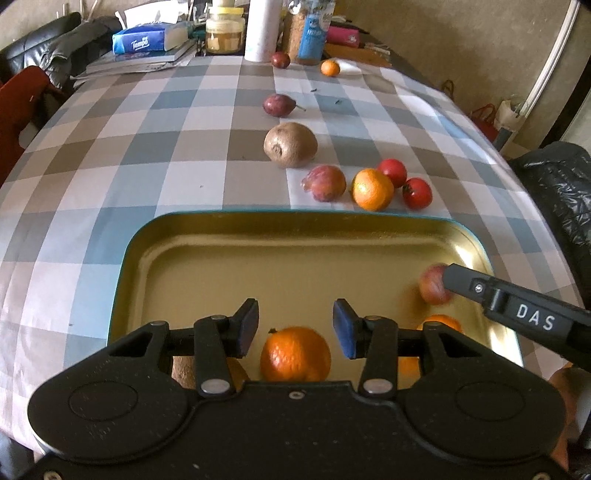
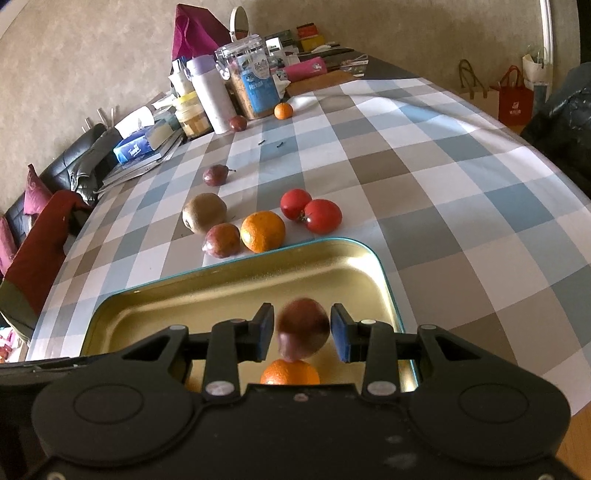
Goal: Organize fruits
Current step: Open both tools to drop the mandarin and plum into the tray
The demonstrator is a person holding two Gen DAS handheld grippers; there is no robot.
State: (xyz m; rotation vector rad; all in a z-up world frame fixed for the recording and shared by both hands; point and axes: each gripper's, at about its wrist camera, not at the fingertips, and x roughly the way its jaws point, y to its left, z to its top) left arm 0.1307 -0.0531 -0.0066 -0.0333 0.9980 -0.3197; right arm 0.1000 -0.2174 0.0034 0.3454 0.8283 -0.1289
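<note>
A gold tray with a teal rim (image 1: 221,215) (image 2: 332,242) lies on the checked cloth. My left gripper (image 1: 295,328) hangs open over its near side, and an orange (image 1: 295,354) rests in the tray just below and between the pads, untouched. My right gripper (image 2: 303,332) is open over the tray's right part. A blurred reddish passion fruit (image 2: 303,332) (image 1: 436,284) is loose between its pads, above another orange (image 2: 290,373). Beyond the tray lie a kiwi (image 1: 290,144), a passion fruit (image 1: 325,182), an orange (image 1: 372,189) and two tomatoes (image 1: 417,193).
Further back on the cloth are a stemmed passion fruit (image 1: 279,105), another passion fruit (image 1: 280,60) and a small orange (image 1: 330,68). Jars, a white bottle (image 1: 260,29), a tissue box (image 1: 147,40) and books crowd the far edge. A kiwi (image 1: 183,369) shows under my left finger.
</note>
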